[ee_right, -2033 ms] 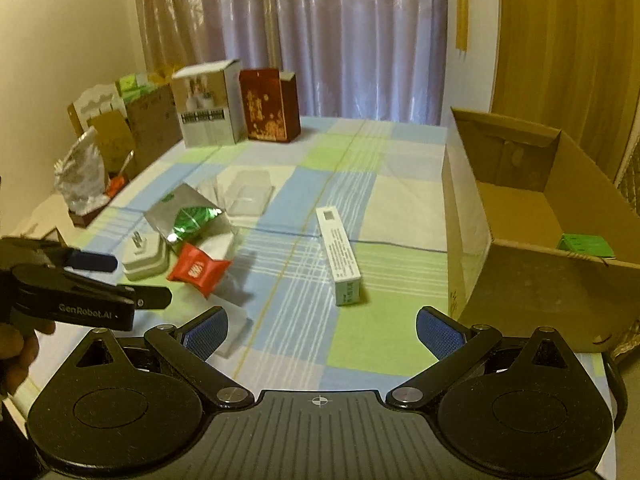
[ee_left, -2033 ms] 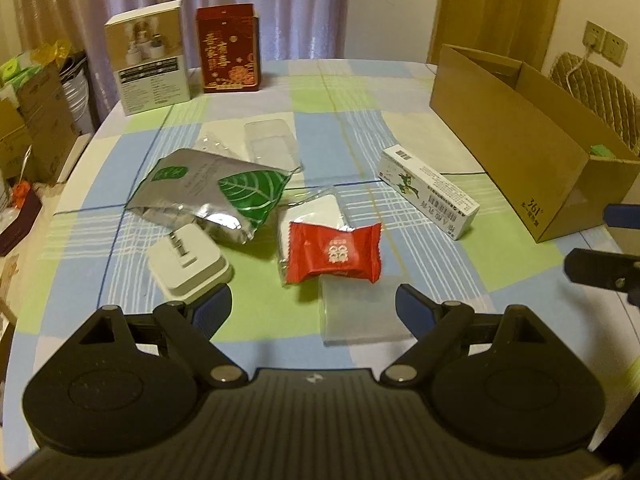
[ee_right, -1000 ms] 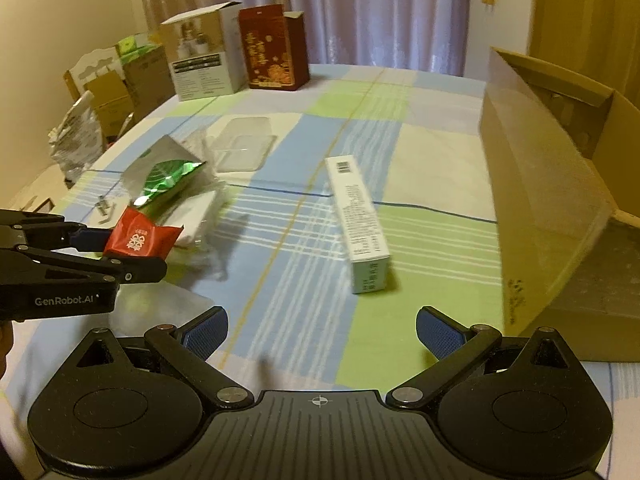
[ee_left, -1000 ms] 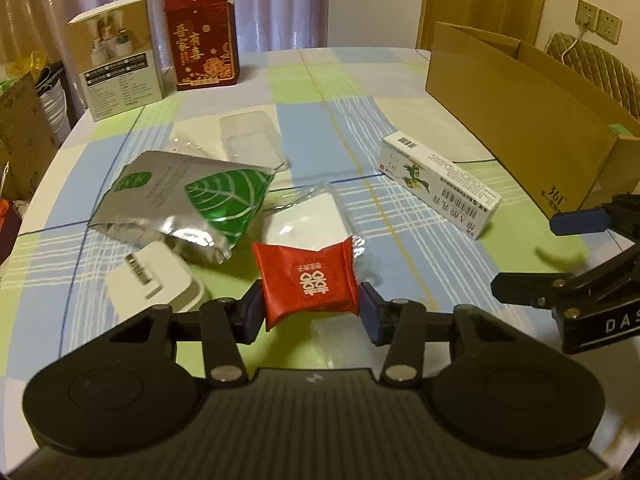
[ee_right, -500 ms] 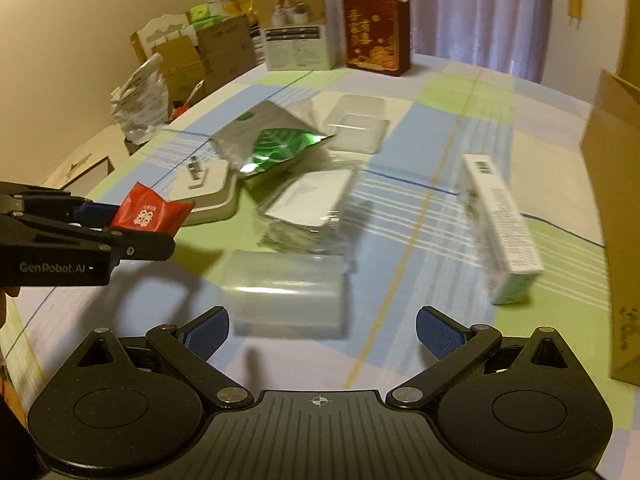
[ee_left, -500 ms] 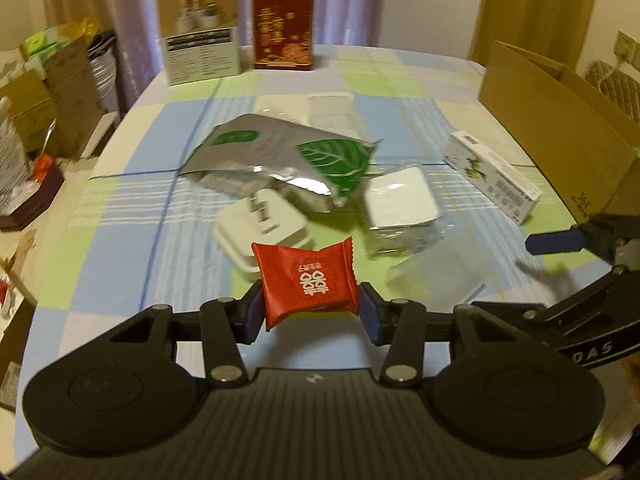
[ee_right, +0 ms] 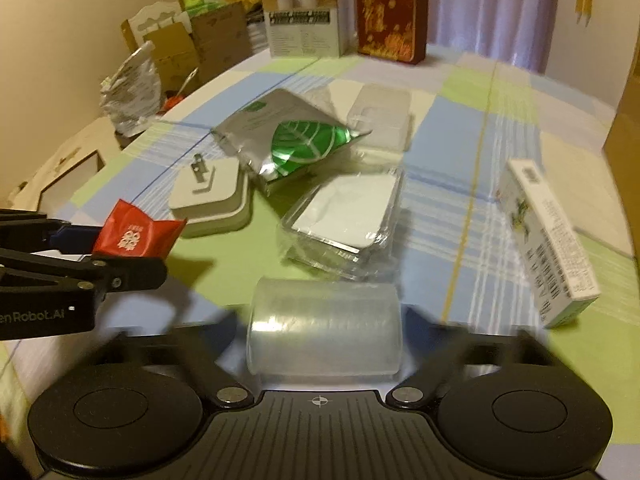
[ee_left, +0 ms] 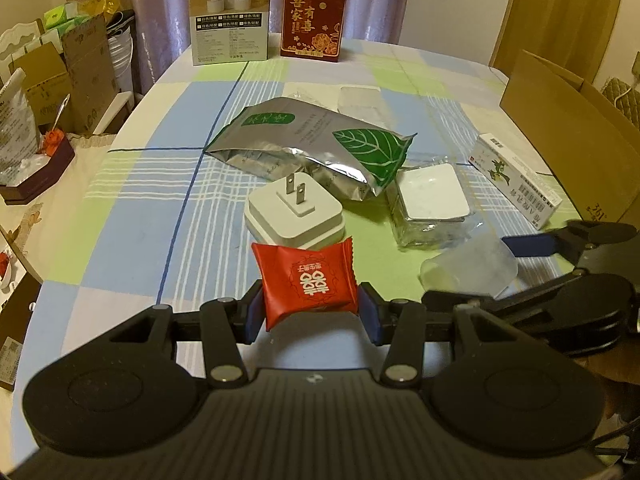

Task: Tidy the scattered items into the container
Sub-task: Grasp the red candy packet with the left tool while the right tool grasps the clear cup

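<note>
- One sweet off the table: in the left wrist view the red candy packet, lying flat two seconds ago, is now clamped in the left gripper, lifted just in front of the white plug adapter.
- The cardboard box waits far right of the adapter.
- In the right wrist view the right gripper, wide apart before, blurs inward around the clear plastic tub; contact I cannot tell.
</note>
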### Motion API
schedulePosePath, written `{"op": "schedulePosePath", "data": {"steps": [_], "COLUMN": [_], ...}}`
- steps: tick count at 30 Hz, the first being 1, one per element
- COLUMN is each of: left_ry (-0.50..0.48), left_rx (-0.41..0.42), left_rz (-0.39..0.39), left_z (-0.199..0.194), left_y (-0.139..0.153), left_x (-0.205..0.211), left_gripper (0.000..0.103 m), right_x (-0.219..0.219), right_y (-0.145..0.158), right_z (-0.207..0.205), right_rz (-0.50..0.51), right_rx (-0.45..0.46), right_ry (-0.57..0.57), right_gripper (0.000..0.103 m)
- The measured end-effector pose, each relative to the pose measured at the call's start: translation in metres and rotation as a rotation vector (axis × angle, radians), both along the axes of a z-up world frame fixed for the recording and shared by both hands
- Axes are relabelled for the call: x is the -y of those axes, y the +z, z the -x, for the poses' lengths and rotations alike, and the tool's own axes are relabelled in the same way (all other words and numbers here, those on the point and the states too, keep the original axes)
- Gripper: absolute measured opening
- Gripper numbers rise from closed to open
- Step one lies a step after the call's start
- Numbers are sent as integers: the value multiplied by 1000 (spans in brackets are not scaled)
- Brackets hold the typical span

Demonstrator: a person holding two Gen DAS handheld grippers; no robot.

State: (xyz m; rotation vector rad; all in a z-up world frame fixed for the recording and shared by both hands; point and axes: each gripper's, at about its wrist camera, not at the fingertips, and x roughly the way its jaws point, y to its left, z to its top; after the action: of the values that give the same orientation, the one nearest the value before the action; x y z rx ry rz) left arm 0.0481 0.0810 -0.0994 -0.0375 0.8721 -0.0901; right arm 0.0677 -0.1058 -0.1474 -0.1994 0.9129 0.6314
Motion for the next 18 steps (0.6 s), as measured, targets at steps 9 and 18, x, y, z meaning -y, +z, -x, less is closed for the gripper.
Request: {"op": "schedulePosePath", "data": {"steps": [9,18], "left_ry": [-38,-83], "left_rx": [5,13], "left_rz": [-14,-12], "left_z": [-1,6], "left_y": [3,13], "left_x": [16,35], "left_gripper": [43,43], "right_x": [24,60], "right_y": [15,35], "right_z": [10,20], "right_rz": [-21,-23], "right_rx": [13,34], "right_ry": [-39,-89], "right_gripper": [74,74]}}
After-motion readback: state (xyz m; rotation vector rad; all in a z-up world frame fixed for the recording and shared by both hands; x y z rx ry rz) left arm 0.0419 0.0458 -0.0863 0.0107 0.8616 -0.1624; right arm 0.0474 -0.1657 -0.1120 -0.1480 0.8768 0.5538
